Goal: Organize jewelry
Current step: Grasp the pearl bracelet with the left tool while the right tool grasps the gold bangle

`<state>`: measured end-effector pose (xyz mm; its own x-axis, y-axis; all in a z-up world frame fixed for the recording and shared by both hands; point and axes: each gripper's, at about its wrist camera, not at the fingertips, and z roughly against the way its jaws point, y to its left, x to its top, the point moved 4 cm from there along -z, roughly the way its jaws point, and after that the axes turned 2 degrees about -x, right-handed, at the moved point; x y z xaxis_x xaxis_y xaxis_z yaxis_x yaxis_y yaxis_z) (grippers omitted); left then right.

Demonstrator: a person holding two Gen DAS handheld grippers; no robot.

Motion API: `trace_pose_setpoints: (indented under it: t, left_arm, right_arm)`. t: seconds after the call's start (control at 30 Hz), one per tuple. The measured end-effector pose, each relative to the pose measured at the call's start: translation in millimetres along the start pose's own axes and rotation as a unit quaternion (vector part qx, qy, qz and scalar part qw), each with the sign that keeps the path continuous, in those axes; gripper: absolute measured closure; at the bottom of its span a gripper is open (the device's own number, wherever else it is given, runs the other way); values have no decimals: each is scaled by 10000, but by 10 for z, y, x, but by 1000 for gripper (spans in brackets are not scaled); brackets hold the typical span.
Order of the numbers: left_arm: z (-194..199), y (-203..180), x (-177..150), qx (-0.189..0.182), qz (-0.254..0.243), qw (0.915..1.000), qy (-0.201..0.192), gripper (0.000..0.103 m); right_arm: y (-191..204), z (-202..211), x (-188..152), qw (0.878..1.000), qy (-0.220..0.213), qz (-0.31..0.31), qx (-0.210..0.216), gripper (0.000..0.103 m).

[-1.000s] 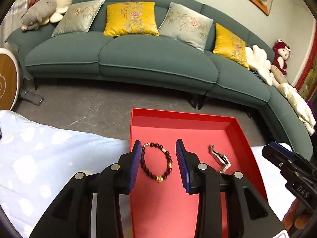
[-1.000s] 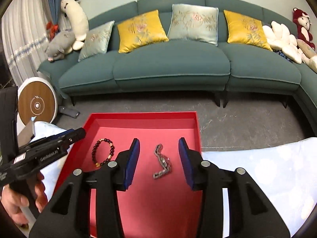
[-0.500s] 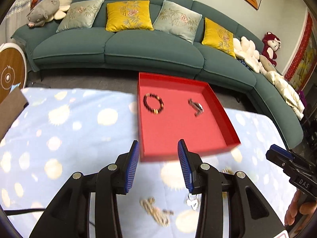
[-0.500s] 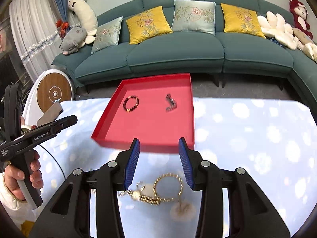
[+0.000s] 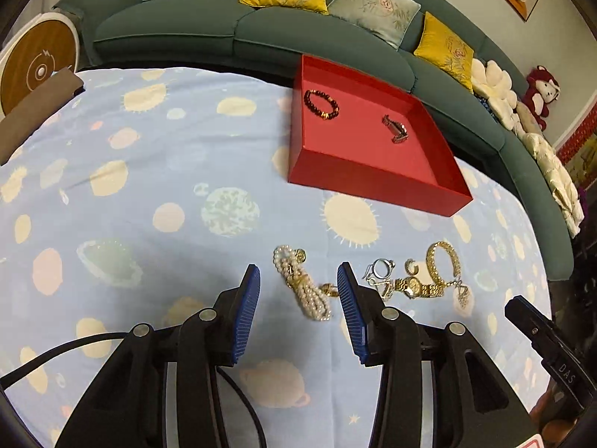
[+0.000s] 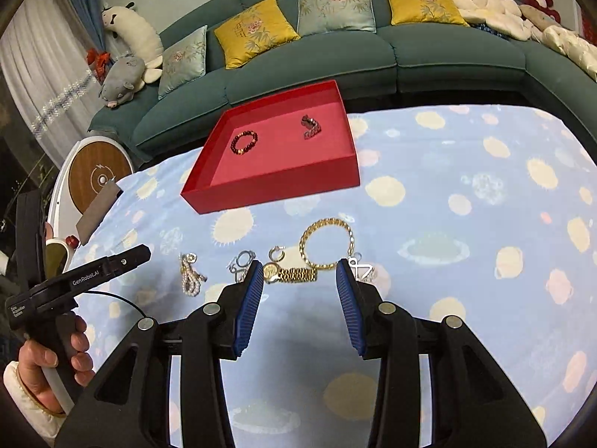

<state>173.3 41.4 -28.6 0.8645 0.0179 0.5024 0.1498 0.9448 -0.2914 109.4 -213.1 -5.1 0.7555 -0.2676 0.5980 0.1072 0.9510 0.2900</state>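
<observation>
The left tongs [image 5: 298, 291] stand wide apart and hold nothing, their blue ribbed pads either side of a pearl bracelet [image 5: 302, 287] that lies on the surface between them, touching neither. The right tongs [image 6: 299, 278] are likewise spread and empty, framing a gold watch [image 6: 289, 273] that rests just ahead of the tips. Around the watch lie a gold chain bracelet [image 6: 326, 242], a silver pendant [image 6: 360, 267], a small hoop earring [image 6: 276, 254] and a silver ring piece [image 6: 240, 261], all loose on the cloth and near one another. Farther out sits a red tray [image 6: 276, 183] at the far edge, with a dark beaded bracelet [image 6: 244, 142] and a silver link bracelet [image 6: 311, 127] inside it, well apart. The surface [image 5: 130, 186] is covered by a pale blue cloth printed with planets and suns. Behind it runs a curved teal sofa [image 6: 335, 59] with yellow and grey-green cushions and plush toys at both ends; a round wooden disc [image 6: 99, 177] in a white rim stands at the left, beside curtains. In the right wrist view the left device reads "GenRobot.AI"; in the left wrist view the right device shows "DAS".
</observation>
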Motion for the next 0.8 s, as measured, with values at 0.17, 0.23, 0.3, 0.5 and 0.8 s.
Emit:
trace_pose_setpoints:
  t: [0.17,0.23,0.3,0.5,0.8]
  left_arm:
    - [-186,1,-48,102,-135,9998,69,62]
    - [-287,-8,-77,26,-87,9997,205,62]
    - [-381,-18,-96,74,-103,9995,279,62]
    - [-515,-86,-144,284,-400,9985,261,66]
    - [-486,-70,-208,466,-671,9966,131,91]
  right_arm:
    - [16,-162,-91,9995,197,217,-141,64]
    - [-15,-186,-109,9995,231,172,-136,64]
    - [-33,-202,-132,9994,269,167,-154,64]
    - [-36,-199,-152,9992,292,204,-161,64]
    - [-63,-181,-136,9993,283,176,-141,62]
